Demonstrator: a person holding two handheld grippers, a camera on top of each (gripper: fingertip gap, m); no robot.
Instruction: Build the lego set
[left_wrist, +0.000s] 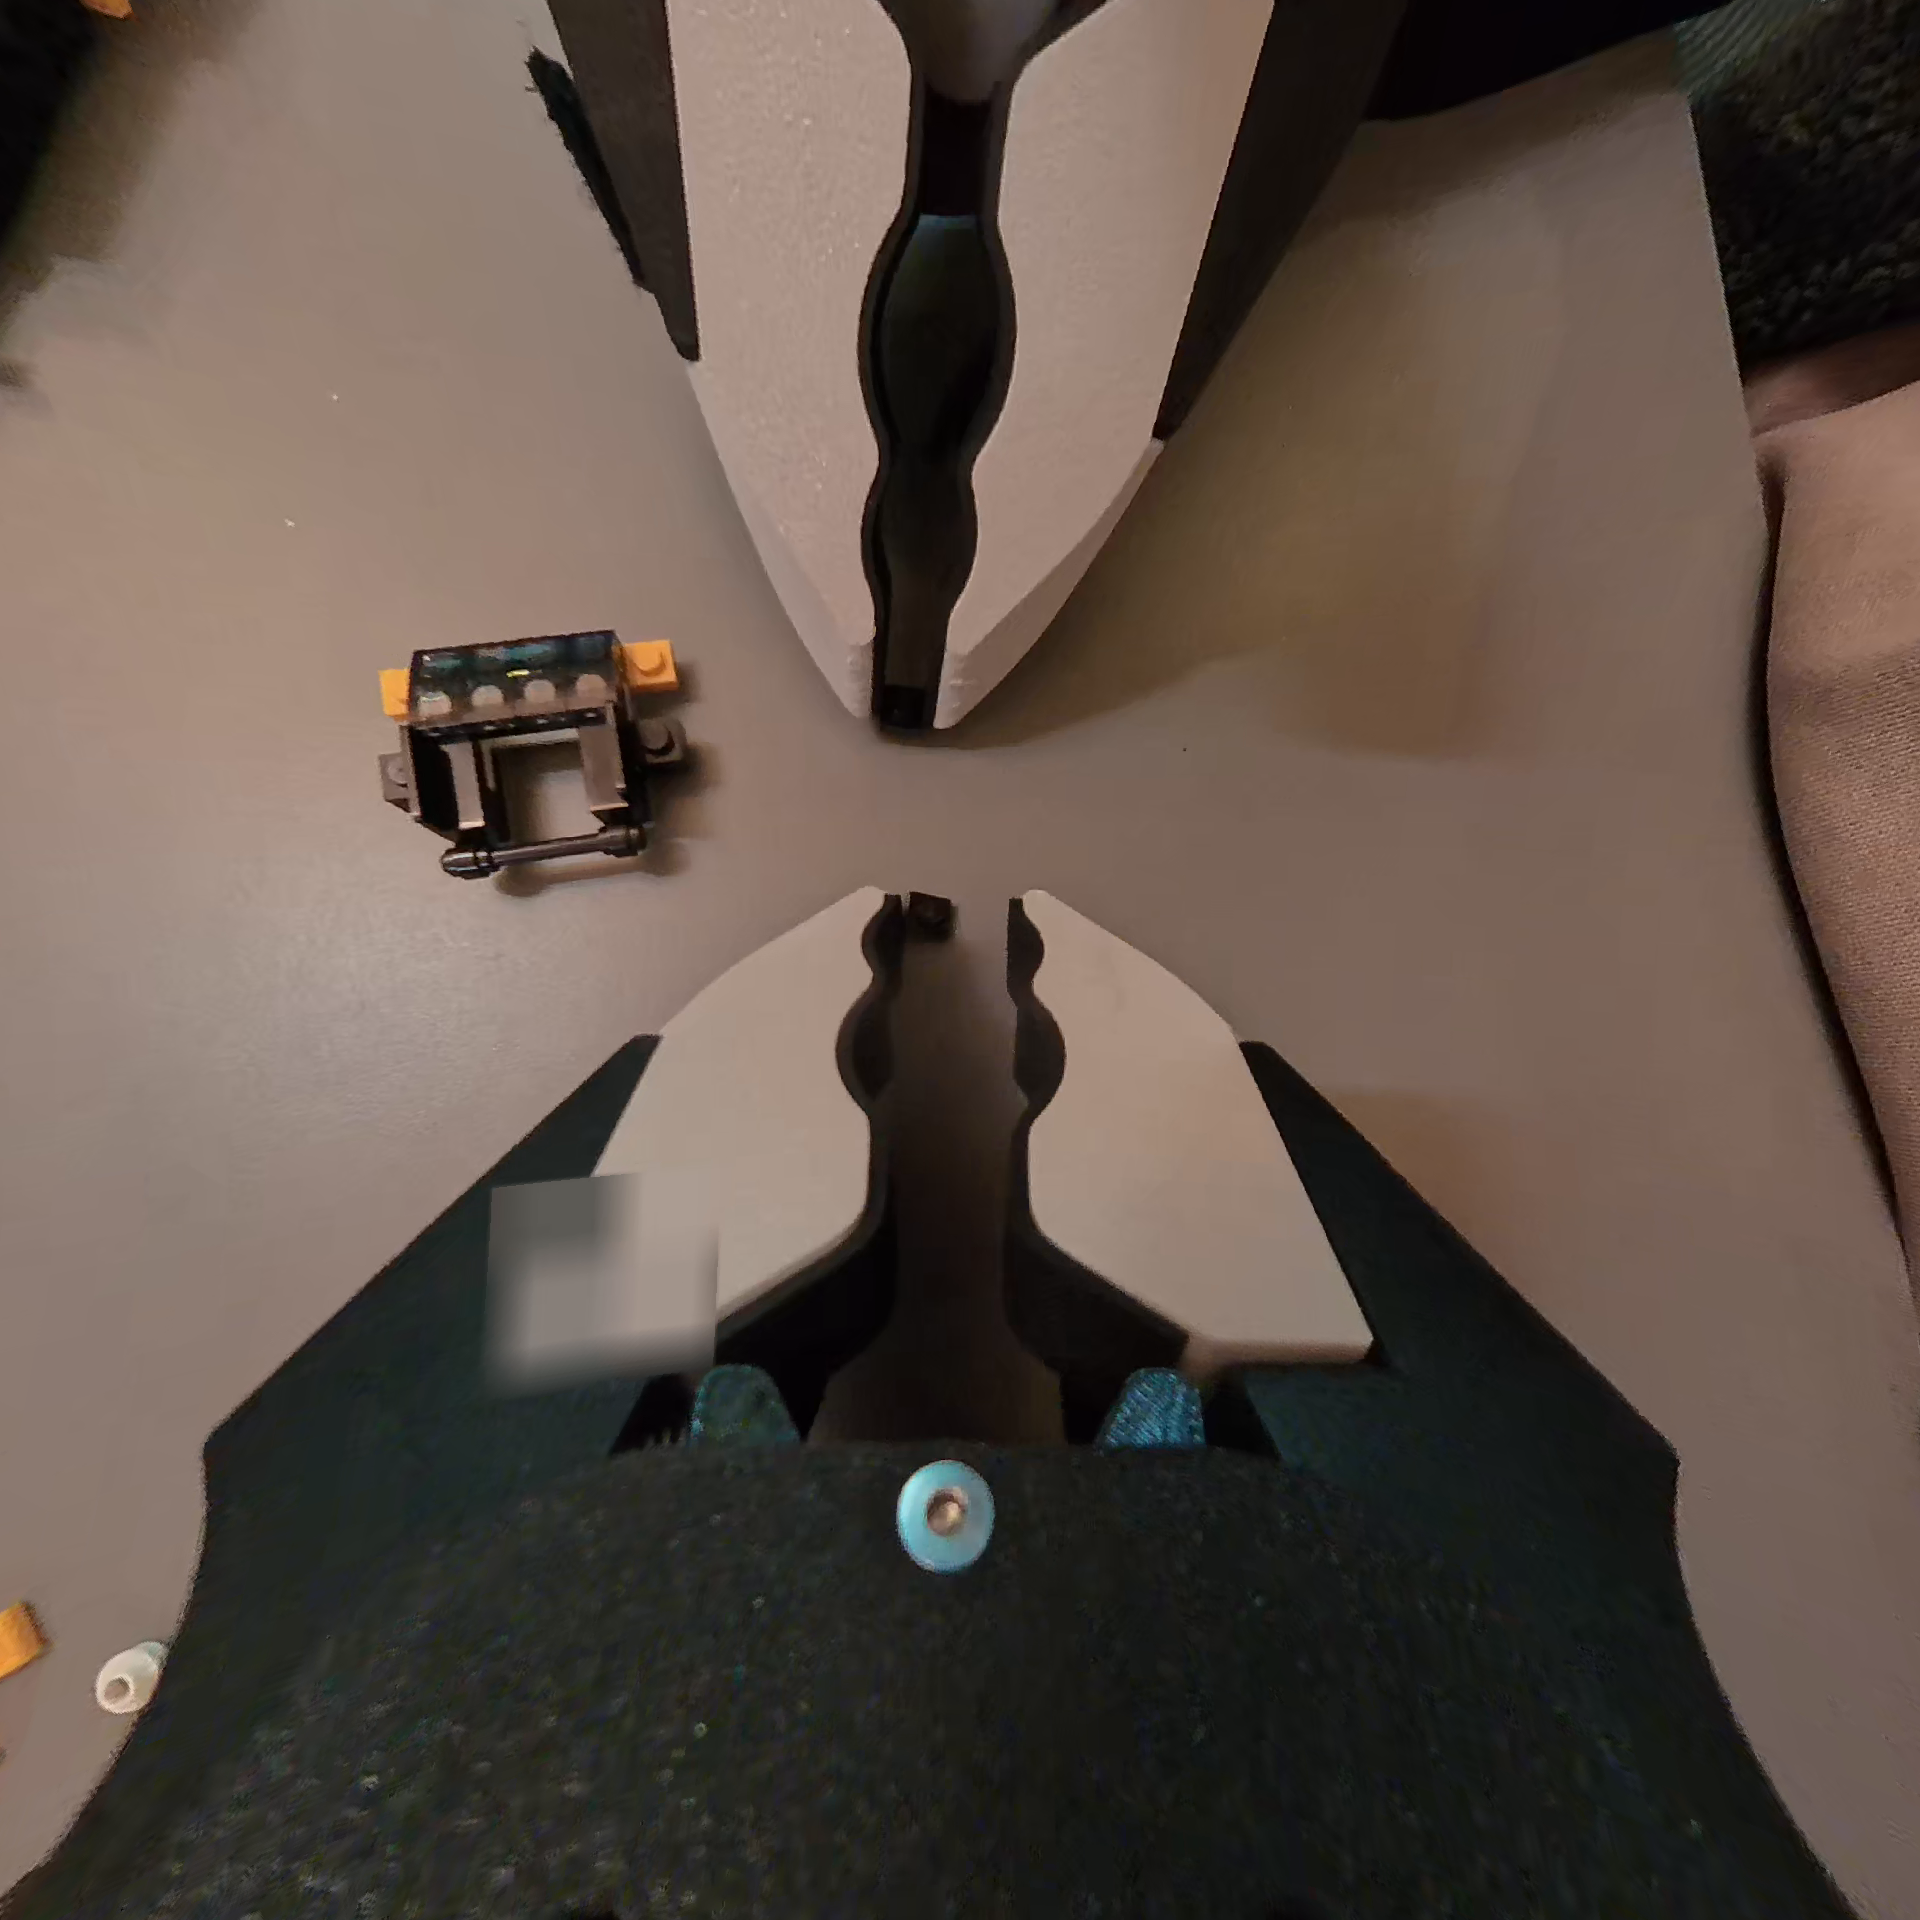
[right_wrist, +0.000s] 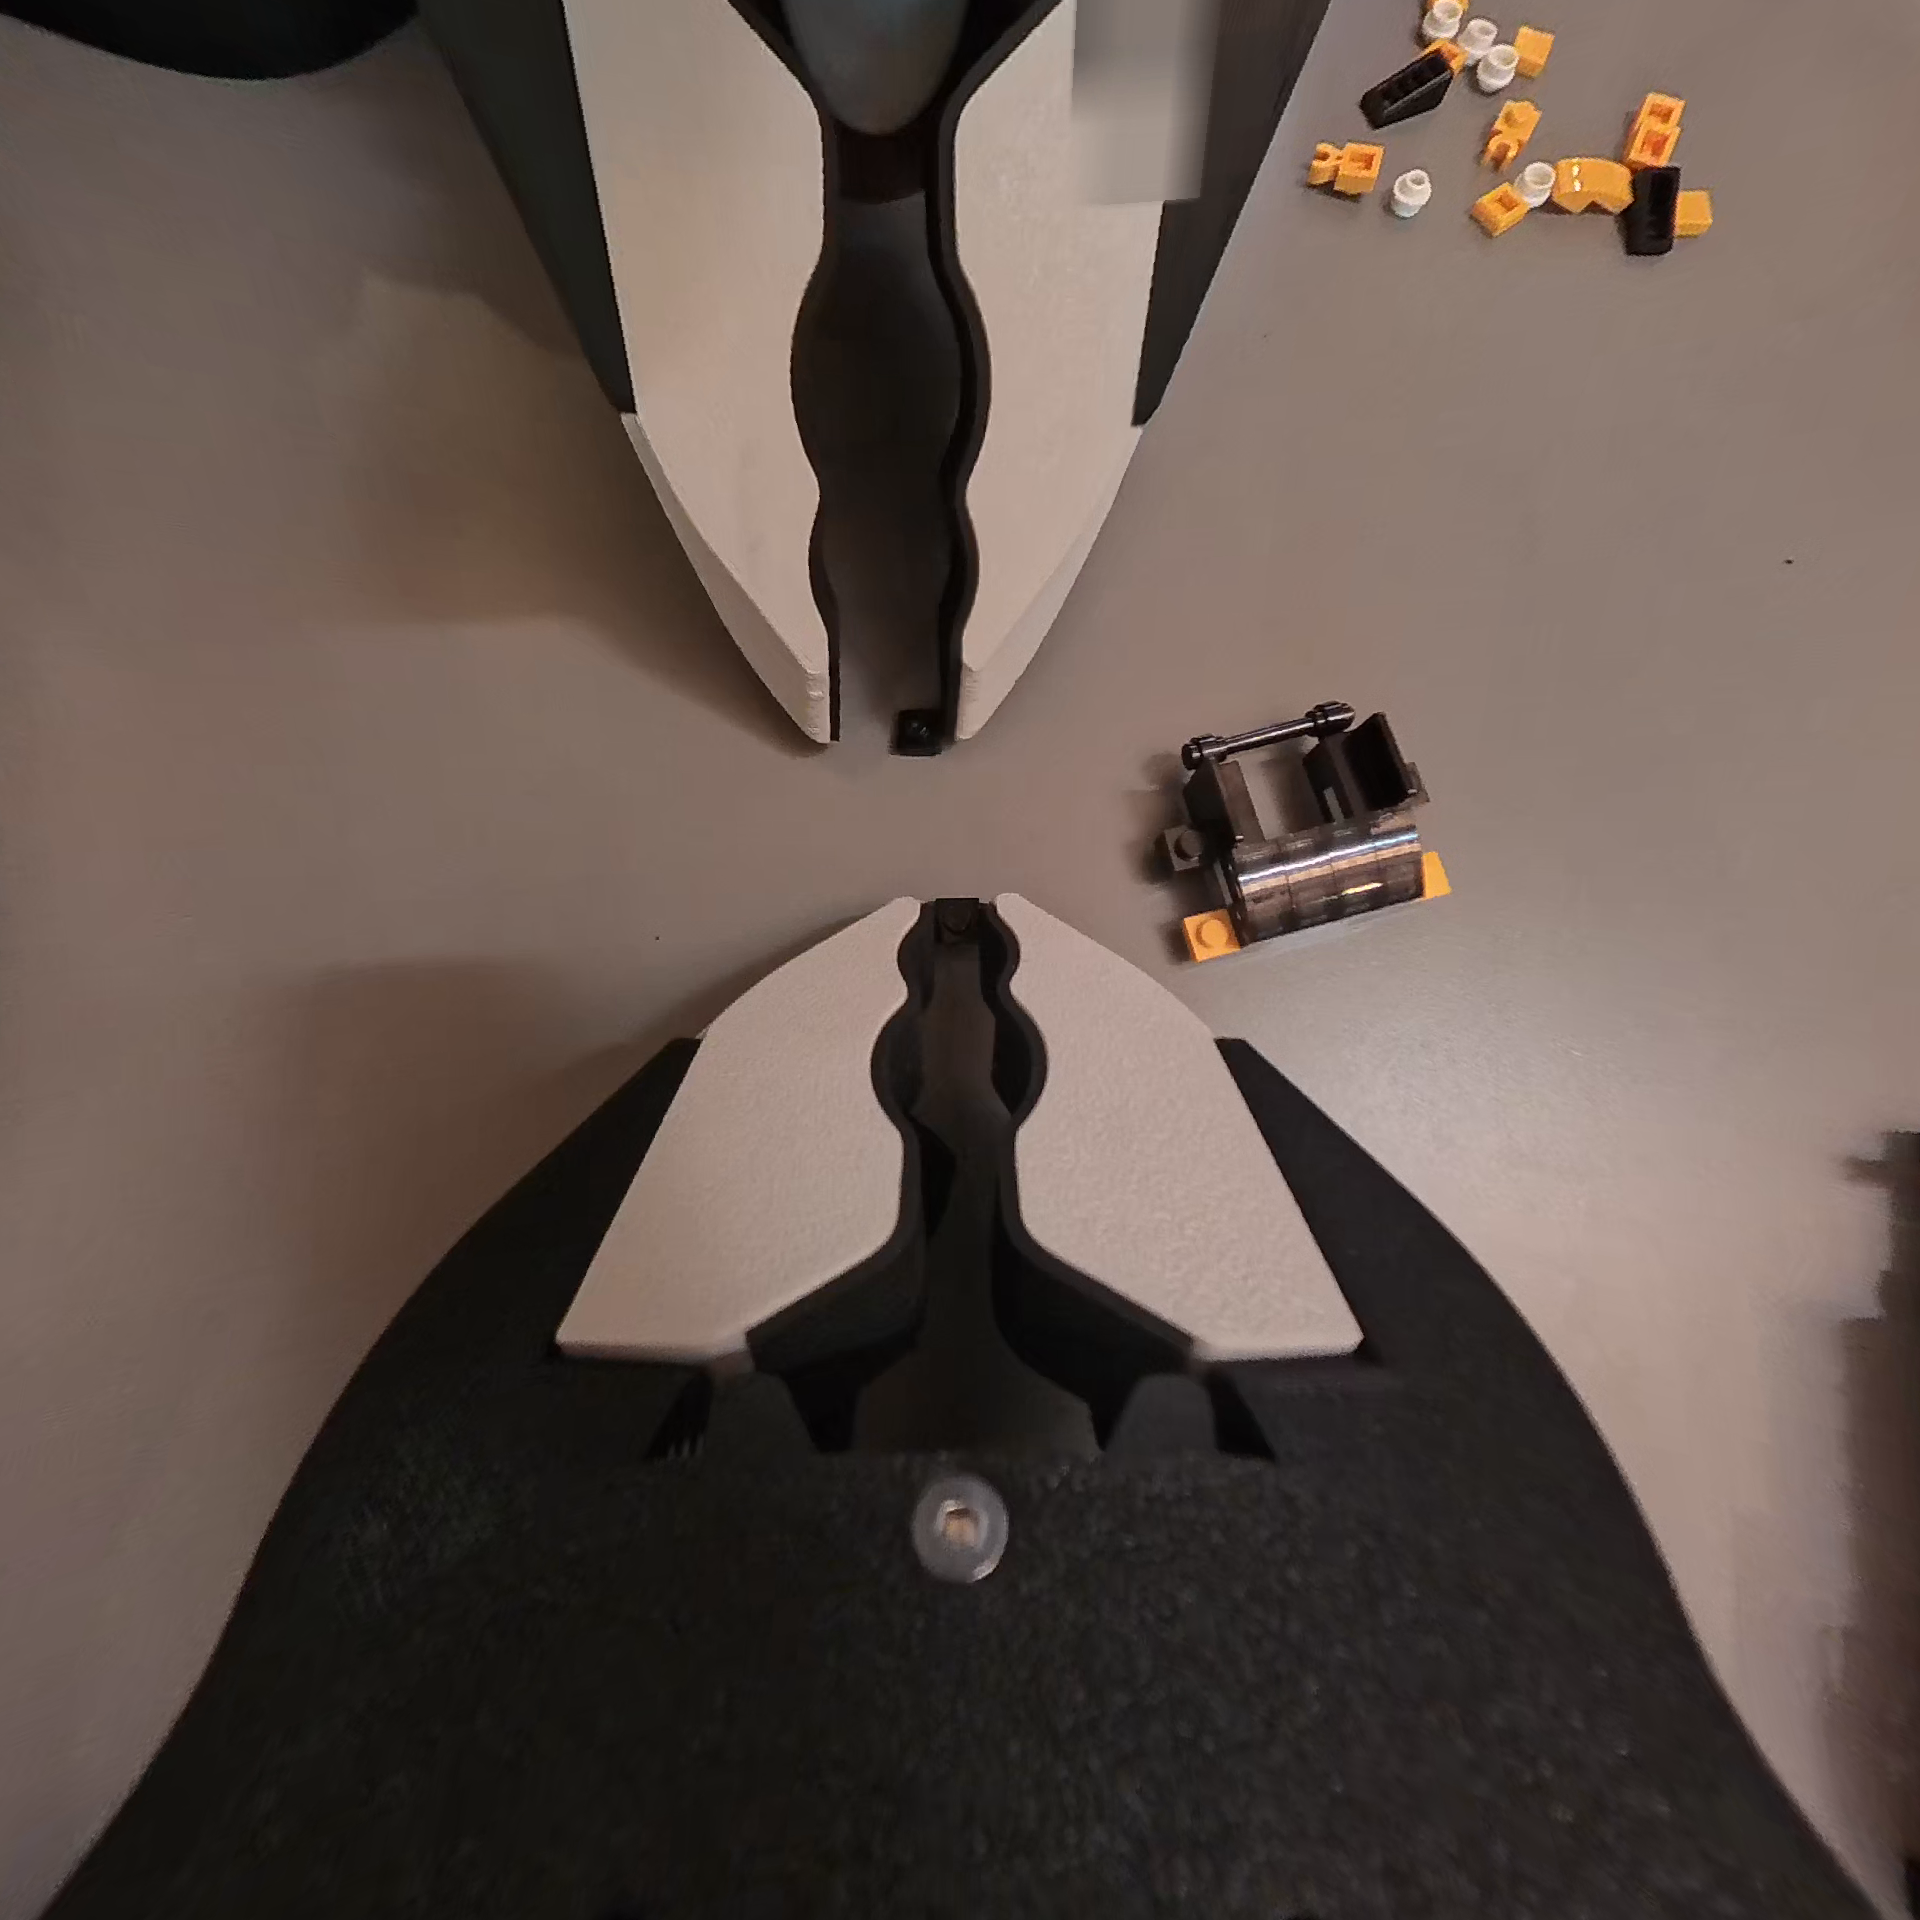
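A partly built lego model (left_wrist: 530, 748), black with a smoky clear brick and orange plates, sits on the grey table (left_wrist: 260, 416); it also shows in the right wrist view (right_wrist: 1309, 842). The two grippers point tip to tip just beside it. My right gripper (right_wrist: 956, 912) is shut on a small black piece (right_wrist: 956, 923); it shows from the far side in the left wrist view (left_wrist: 902, 717). My left gripper (left_wrist: 951, 904) is slightly open, with another small black piece (left_wrist: 928, 916) against one pad only. The left gripper also shows in the right wrist view (right_wrist: 894, 736).
A pile of loose orange, white and black lego pieces (right_wrist: 1527, 135) lies at the far right of the table (right_wrist: 312, 831). A white round stud (left_wrist: 125, 1673) and an orange piece (left_wrist: 16, 1642) lie near the left gripper's base. Brown cloth (left_wrist: 1839, 831) borders the table's edge. My left and right fingertips are right by each other. The white round stud (left_wrist: 125, 1673) is about 15 cm from my left fingertips. My right wrist view (right_wrist: 1416, 188) looks at it from another angle.
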